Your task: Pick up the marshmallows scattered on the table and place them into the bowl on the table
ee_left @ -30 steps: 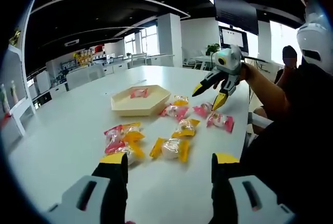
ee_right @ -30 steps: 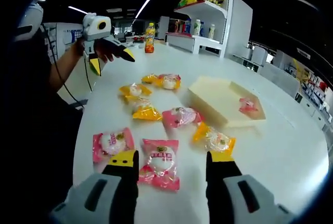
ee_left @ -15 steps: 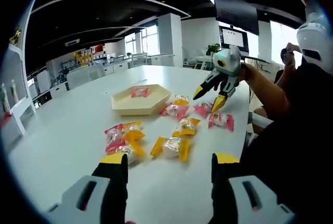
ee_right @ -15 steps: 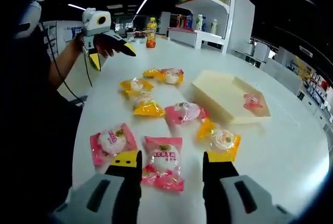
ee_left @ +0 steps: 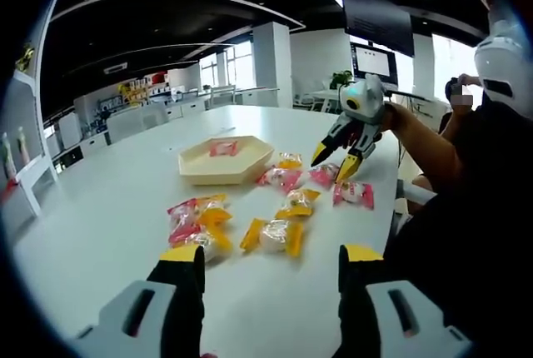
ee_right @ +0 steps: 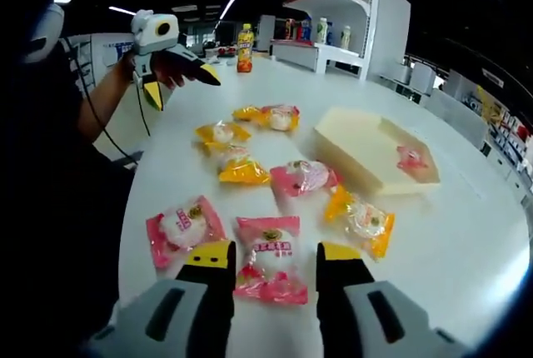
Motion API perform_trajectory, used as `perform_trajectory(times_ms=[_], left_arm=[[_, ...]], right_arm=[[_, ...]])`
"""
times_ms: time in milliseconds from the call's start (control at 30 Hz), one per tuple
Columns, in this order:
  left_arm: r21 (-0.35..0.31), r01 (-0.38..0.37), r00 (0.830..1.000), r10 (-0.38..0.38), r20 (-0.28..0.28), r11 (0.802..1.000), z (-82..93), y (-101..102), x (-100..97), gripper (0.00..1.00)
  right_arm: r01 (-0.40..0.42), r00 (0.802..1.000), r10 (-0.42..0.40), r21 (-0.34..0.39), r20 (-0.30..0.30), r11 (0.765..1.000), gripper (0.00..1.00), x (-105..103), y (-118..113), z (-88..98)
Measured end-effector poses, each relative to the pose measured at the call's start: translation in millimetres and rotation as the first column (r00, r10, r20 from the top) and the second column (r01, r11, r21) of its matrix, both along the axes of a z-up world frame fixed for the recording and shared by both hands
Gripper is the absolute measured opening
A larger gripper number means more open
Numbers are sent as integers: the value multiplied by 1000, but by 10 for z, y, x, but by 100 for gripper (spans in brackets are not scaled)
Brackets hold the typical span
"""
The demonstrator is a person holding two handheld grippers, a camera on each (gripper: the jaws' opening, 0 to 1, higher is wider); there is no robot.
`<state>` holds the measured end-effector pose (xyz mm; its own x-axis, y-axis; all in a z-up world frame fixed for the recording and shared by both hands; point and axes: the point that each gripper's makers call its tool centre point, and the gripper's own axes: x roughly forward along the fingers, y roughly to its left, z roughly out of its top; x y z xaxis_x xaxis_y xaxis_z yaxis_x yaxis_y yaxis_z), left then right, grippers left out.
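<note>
Right gripper view looks down over the white table, and I'll take the cream bowl as my landmark. The right gripper hovers low with its yellow-tipped jaws parted, nothing held, a pink-wrapped marshmallow lying between them, well short of the bowl. Just beside that one sits a second pink marshmallow, farther from the bowl. An orange-wrapped marshmallow lies near the bowl's closest corner, and a pink one nearly touches the bowl's long side. Beyond these, away from the bowl, are more orange and pink packets. One pink packet already rests inside the bowl.

The left gripper is raised above the far table edge, well apart from the bowl, jaws spread and empty. A juice bottle stands on the table past it.

In the left gripper view the same bowl sits beyond the scattered marshmallows, with the left gripper's own jaws wide open over bare table.
</note>
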<state>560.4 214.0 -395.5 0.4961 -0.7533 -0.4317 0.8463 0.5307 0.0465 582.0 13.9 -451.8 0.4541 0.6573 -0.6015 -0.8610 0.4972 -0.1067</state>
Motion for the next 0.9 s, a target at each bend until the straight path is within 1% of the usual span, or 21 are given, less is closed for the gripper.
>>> perform_trajectory(times_ms=[67, 200, 567, 733, 833, 900], left_arm=[[2, 1, 1000, -1, 0, 1000, -3, -3, -3, 64], [6, 0, 1000, 0, -3, 1000, -10, -2, -2, 64], [6, 6, 1000, -6, 2, 1000, 16, -11, 12, 64], [8, 3, 1000, -3, 3, 1000, 21, 5, 19, 64], [8, 0, 1000, 0, 3, 1000, 24, 16, 30, 64], [9, 2, 1000, -2, 4, 1000, 26, 15, 32, 64]], right_arm=[[9, 1000, -9, 3, -8, 1000, 37, 4, -5, -7], [20, 1000, -20, 8, 2, 1000, 36, 30, -22, 21], [1, 1000, -1, -2, -8, 1000, 36, -1, 27, 6], [1, 1000, -2, -10, -16, 1000, 34, -6, 35, -12], [0, 1000, 0, -8, -22, 1000, 31, -16, 51, -14], [-1, 1000, 1, -5, -27, 1000, 30, -20, 58, -15]])
